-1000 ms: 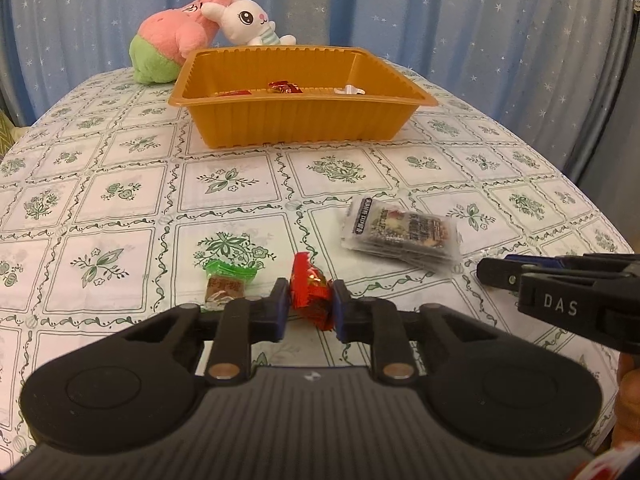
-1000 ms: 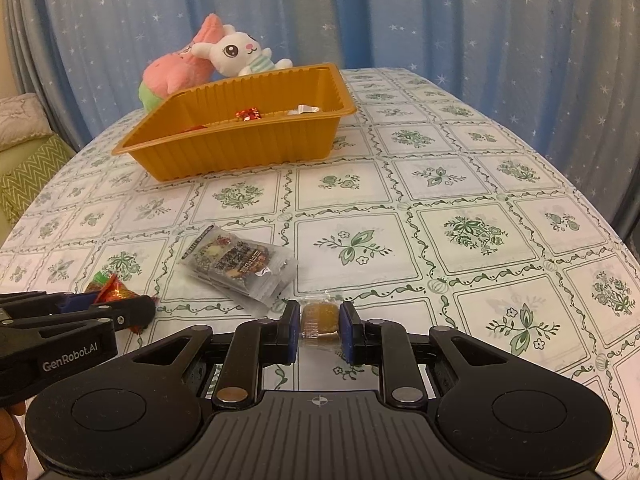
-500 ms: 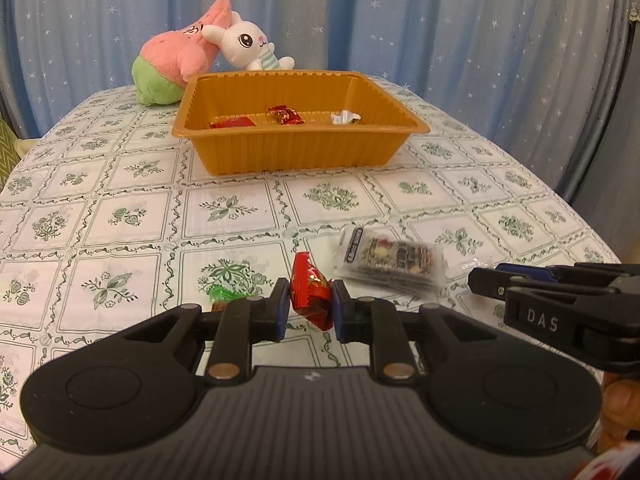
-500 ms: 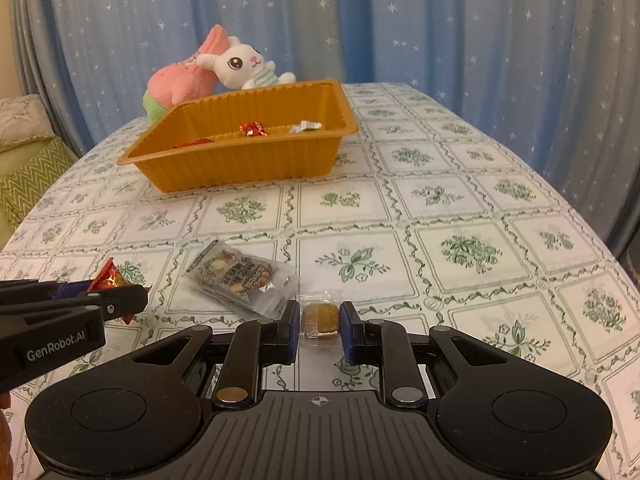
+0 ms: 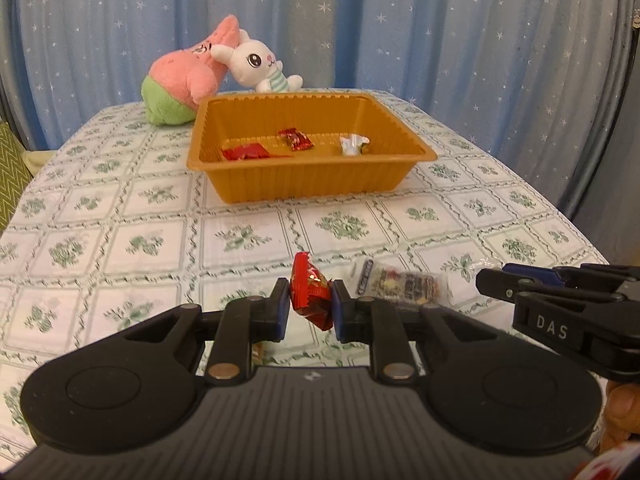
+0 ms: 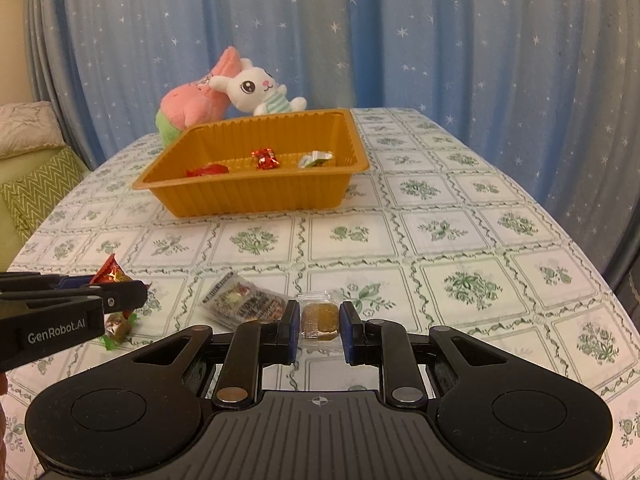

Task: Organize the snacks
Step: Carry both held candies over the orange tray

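Observation:
My left gripper is shut on a red foil candy, held above the tablecloth. My right gripper is shut on a clear-wrapped brown biscuit, also lifted off the table. An orange tray stands further back and holds two red snacks and a white-wrapped one. A dark printed snack packet lies flat just beyond both grippers. A green-wrapped candy rests on the cloth below the left gripper, partly hidden by it.
A pink plush star and a white plush rabbit sit behind the tray. A blue starred curtain hangs around the table. A cushioned seat stands off the table's left side. The table edge curves away at right.
Both grippers have risen with their snacks, the left one more. The tray's inside shows more fully now, and the packet and green candy have dropped lower in view.

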`<state>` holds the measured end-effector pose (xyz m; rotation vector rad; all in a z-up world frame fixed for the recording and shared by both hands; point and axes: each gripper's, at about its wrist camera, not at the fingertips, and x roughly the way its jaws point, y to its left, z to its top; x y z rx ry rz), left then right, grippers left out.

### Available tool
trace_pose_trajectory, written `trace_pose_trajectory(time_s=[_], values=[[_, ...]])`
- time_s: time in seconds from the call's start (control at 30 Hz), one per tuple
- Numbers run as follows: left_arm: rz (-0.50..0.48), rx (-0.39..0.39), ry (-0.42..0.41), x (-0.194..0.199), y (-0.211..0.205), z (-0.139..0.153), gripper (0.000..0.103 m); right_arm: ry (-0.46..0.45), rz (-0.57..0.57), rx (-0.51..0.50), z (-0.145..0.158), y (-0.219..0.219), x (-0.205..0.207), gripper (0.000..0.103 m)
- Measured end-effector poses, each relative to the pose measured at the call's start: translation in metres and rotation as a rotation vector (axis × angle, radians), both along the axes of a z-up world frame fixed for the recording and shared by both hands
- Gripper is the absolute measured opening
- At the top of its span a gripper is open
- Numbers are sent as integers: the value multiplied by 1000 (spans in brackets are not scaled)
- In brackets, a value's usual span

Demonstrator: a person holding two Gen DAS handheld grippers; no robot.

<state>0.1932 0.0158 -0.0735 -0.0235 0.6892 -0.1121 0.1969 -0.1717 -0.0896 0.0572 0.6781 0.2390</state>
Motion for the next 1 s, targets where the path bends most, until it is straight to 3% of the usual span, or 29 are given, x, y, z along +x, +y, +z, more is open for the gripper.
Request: trace_pose_trajectory(time_s=[0.47, 1.0], values=[[-5, -24, -55, 24, 9, 35, 19, -81, 29, 10, 38, 3, 27, 21], [-8, -31, -107, 87, 16, 61, 19, -145, 50, 41, 72, 10, 99, 21]])
